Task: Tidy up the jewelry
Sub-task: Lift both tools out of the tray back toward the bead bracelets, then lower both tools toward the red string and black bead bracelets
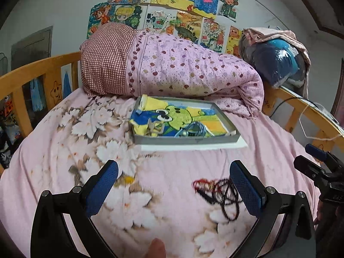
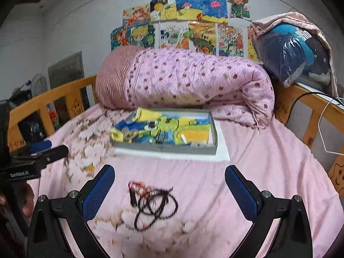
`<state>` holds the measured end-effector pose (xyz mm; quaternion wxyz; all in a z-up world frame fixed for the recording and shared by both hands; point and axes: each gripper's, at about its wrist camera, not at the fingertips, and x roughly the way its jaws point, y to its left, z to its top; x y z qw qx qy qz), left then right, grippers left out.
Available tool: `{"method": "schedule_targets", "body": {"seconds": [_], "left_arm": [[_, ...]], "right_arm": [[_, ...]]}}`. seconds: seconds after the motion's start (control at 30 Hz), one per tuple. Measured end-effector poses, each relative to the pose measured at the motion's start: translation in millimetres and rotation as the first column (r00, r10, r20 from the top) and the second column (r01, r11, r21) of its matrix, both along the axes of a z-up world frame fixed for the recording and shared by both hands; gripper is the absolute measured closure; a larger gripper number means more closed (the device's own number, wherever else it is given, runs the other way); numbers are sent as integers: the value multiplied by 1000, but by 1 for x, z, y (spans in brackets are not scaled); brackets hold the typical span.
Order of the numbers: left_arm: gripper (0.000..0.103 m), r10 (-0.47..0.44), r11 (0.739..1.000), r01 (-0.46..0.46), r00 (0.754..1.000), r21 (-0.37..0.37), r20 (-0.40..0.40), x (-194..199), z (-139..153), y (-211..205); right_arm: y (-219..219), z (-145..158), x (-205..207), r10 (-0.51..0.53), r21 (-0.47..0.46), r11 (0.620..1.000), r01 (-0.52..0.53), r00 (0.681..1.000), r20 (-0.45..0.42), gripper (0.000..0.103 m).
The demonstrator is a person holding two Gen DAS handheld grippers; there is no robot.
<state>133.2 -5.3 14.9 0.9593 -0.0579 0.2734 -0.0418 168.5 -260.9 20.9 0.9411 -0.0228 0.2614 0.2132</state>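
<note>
A tangle of red and dark beaded strings (image 1: 217,193) lies on the pink bedsheet, just left of my left gripper's right finger; it also shows in the right wrist view (image 2: 152,204), between the fingers. A grey tray (image 1: 193,139) lined with a yellow-green cartoon cloth holds several jewelry pieces (image 1: 187,131) farther back; it also shows in the right wrist view (image 2: 172,149). My left gripper (image 1: 174,185) is open and empty above the sheet. My right gripper (image 2: 169,191) is open and empty above the tangle.
A rolled pink dotted quilt (image 1: 182,68) lies behind the tray. Wooden bed rails (image 1: 38,73) run along both sides. A plastic-wrapped blue bundle (image 1: 277,60) sits at the back right. The other gripper shows at the edge of each view (image 1: 318,167) (image 2: 38,154).
</note>
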Motion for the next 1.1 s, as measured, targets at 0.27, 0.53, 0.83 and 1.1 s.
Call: {"method": "schedule_targets", "body": {"seconds": [0.27,0.53,0.83,1.1], "left_arm": [[1,-1,999,5,995,46,-95,-17,-29,3],[1,-28,998,40,979,56,-204,-16,-63,3],[1,-95,989,123,954,82,-285,0,-86,-8],[1,-146,980,183,928,79,-342,19,-102,-19]], "right_arm": [[3,-34,-18,10,-114,993,-24,993,-116,0],[-1,-72,-19,-24,-160,987,-15,971,-236,0],[-12,-99,0,-53,-154,988,4,948,-315,0],[-18,-106,24,-35,-127,992,-5,950,-311,0]]}}
